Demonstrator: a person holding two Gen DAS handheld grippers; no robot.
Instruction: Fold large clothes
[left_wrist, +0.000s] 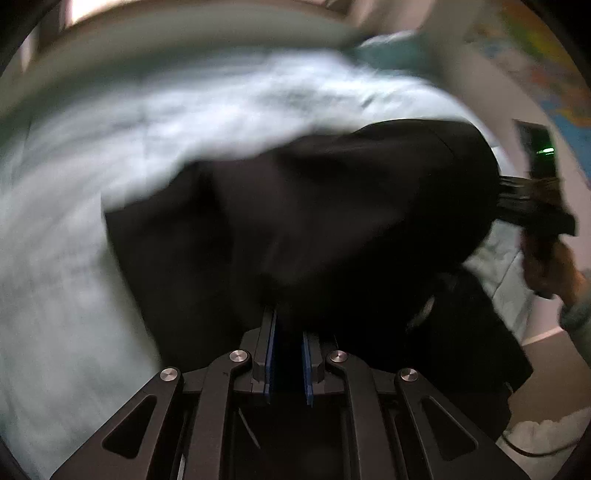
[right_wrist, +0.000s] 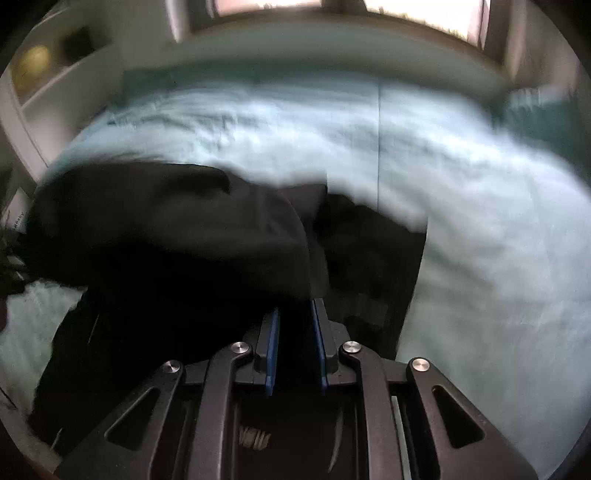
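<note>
Your left gripper (left_wrist: 289, 325) and right gripper (right_wrist: 294, 317) each pinch the large black fabric garment (left_wrist: 332, 221), lifted and draped over the near edge of the pale blue quilted bed cover (right_wrist: 461, 192). Frames blurred. Bare cover runs wide toward the far edge and both sides.

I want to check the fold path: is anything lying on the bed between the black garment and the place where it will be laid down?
Nothing visible does. Both the left gripper and the right gripper already pinch the black garment, and the light blue bedcover beyond it shows only wrinkles, though the pictures are blurred.
</note>
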